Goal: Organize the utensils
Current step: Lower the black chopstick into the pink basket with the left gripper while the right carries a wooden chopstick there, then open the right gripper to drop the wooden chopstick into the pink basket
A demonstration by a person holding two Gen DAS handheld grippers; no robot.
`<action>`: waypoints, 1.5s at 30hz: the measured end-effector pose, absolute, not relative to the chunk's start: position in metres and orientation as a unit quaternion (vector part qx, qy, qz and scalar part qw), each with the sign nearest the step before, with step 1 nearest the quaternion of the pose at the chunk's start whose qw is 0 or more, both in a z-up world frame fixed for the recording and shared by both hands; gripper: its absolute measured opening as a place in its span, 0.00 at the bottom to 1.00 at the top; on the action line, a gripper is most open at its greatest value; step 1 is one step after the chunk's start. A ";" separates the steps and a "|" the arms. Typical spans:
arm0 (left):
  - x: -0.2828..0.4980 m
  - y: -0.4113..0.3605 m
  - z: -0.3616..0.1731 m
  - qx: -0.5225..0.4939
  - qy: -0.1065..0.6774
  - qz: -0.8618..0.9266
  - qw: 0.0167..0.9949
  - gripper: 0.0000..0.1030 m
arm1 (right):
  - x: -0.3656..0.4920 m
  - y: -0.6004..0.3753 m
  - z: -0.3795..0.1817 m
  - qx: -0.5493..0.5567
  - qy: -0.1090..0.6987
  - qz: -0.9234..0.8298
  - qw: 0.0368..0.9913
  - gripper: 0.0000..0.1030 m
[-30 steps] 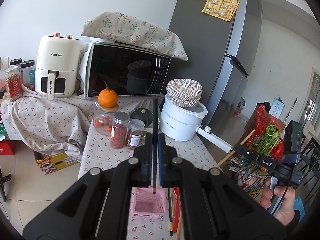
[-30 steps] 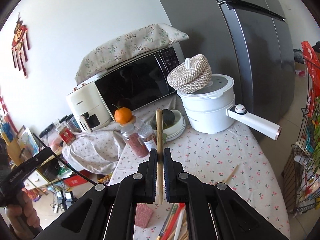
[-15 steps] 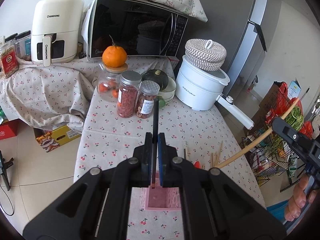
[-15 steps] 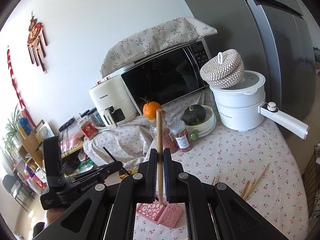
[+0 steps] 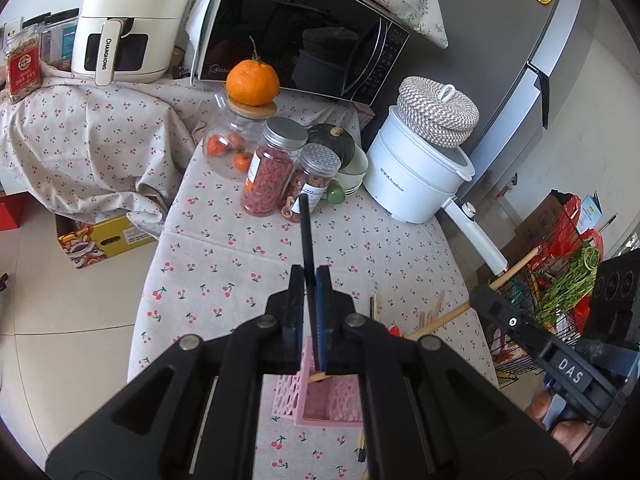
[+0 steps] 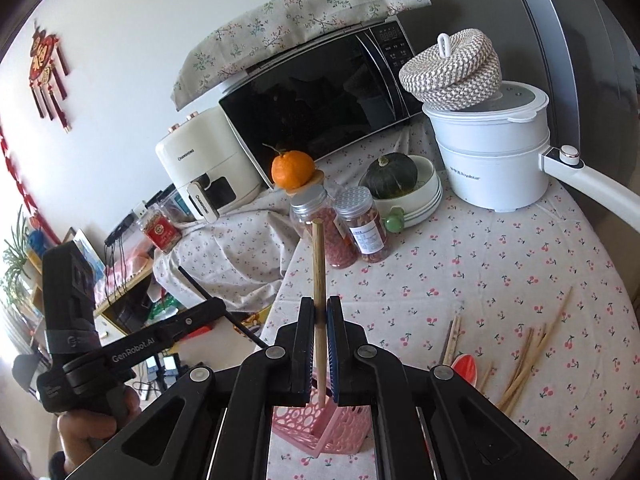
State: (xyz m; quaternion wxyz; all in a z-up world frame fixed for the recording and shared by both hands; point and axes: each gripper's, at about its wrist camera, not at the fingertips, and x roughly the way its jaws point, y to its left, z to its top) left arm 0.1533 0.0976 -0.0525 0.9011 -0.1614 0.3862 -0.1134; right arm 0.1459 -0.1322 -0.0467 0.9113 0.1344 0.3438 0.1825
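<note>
My left gripper (image 5: 310, 280) is shut on a black chopstick (image 5: 305, 232) that stands up between the pads, its lower end over the pink perforated holder (image 5: 332, 400). My right gripper (image 6: 320, 312) is shut on a light wooden chopstick (image 6: 319, 264), its lower tip dipping into the pink holder (image 6: 320, 428). In the left wrist view the right gripper (image 5: 480, 294) comes in from the right with the wooden chopstick (image 5: 444, 318) slanting toward the holder. Several loose chopsticks (image 6: 524, 356) and a red spoon (image 6: 466, 366) lie on the cherry-print tablecloth (image 6: 480, 264).
Behind the holder stand two jars (image 5: 272, 172), a glass jar with an orange (image 5: 252, 84) on top, a bowl with a green squash (image 5: 334, 146), a white electric pot (image 5: 416, 176), a microwave (image 5: 304, 40) and an air fryer (image 5: 128, 24). A wire basket with vegetables (image 5: 568, 284) sits right of the table.
Both grippers came down and closer over the pink holder, tilting further downward. The wooden chopstick's tip now reaches into the holder; the black chopstick hangs just above it.
</note>
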 end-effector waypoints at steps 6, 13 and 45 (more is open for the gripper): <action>0.153 0.098 -0.055 -0.145 0.395 -0.099 0.902 0.06 | 0.156 -0.129 -0.067 0.127 0.372 0.170 0.904 0.06; 0.144 0.098 -0.047 -0.116 0.384 -0.080 0.913 0.49 | 0.153 -0.139 -0.058 0.149 0.363 0.181 0.902 0.34; 0.072 -0.033 -0.054 0.055 0.445 -0.182 0.875 0.91 | 0.094 -0.277 -0.041 0.095 0.411 0.044 0.906 0.80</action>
